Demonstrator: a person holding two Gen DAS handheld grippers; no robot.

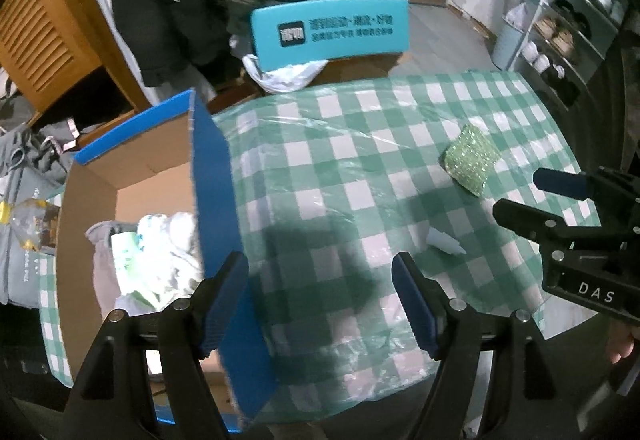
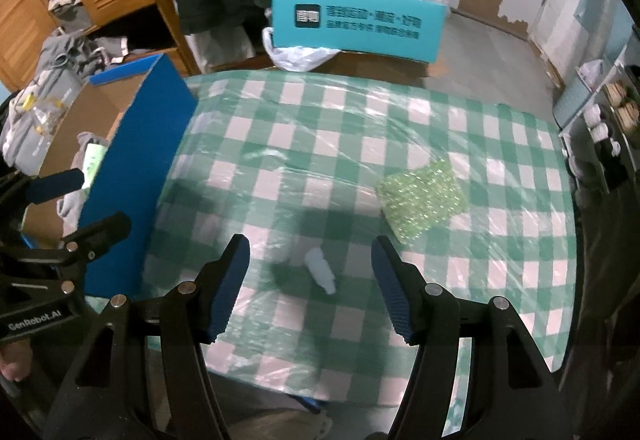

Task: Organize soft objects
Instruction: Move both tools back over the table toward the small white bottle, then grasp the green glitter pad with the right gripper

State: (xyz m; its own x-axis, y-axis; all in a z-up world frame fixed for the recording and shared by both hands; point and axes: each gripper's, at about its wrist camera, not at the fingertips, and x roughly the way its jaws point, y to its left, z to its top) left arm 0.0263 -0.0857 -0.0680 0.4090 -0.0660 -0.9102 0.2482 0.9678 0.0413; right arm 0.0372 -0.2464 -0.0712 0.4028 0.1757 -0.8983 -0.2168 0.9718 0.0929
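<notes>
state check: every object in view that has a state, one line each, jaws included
left gripper: jaws open, nothing between them
right gripper: jaws open, empty, above the small white piece
blue box: open, soft items inside
green sponge: flat on the tablecloth, untouched
small white piece: lying on the tablecloth, not held
checked tablecloth: spread under clear plastic

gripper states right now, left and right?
Left gripper: open, nothing between the fingers.
Right gripper: open, empty, above the small white bottle.
</notes>
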